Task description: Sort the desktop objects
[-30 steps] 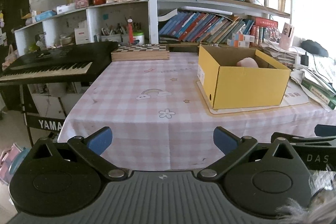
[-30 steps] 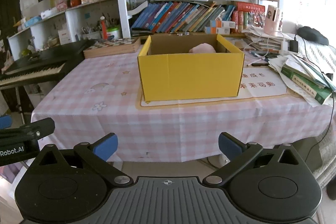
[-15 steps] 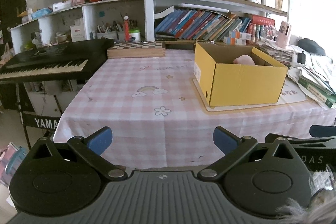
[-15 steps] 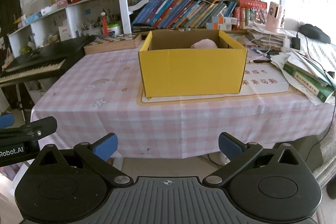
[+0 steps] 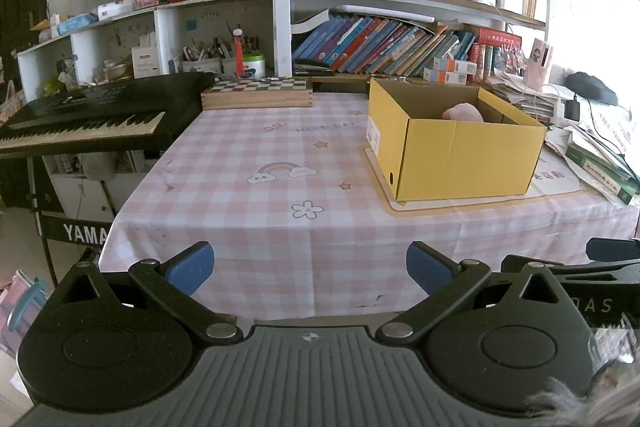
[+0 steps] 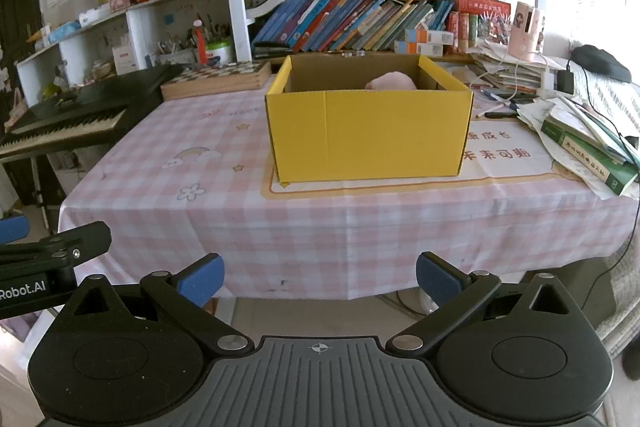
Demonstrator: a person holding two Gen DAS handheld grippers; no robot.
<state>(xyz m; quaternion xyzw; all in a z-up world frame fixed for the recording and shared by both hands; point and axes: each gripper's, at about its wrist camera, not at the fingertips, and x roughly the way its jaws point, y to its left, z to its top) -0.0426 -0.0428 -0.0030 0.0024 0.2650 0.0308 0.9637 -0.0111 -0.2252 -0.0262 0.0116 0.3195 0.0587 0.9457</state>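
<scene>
A yellow cardboard box [image 5: 460, 155] [image 6: 368, 135] stands open on a pink checked tablecloth [image 5: 280, 187] [image 6: 192, 187]. A pink soft object [image 5: 462, 113] [image 6: 390, 81] lies inside it, mostly hidden by the walls. My left gripper [image 5: 310, 267] is open and empty, held in front of the table's near edge, left of the box. My right gripper [image 6: 320, 277] is open and empty, below and in front of the table edge, facing the box. Each gripper shows at the side of the other's view.
A black keyboard [image 5: 88, 119] stands left of the table. A wooden chessboard box [image 5: 258, 93] lies at the table's back. Stacked books and papers [image 6: 580, 139] crowd the right side. Full bookshelves [image 6: 360, 19] stand behind.
Both grippers have drawn back and lower from the table, so the box and table look smaller and farther. Both stayed open and empty.
</scene>
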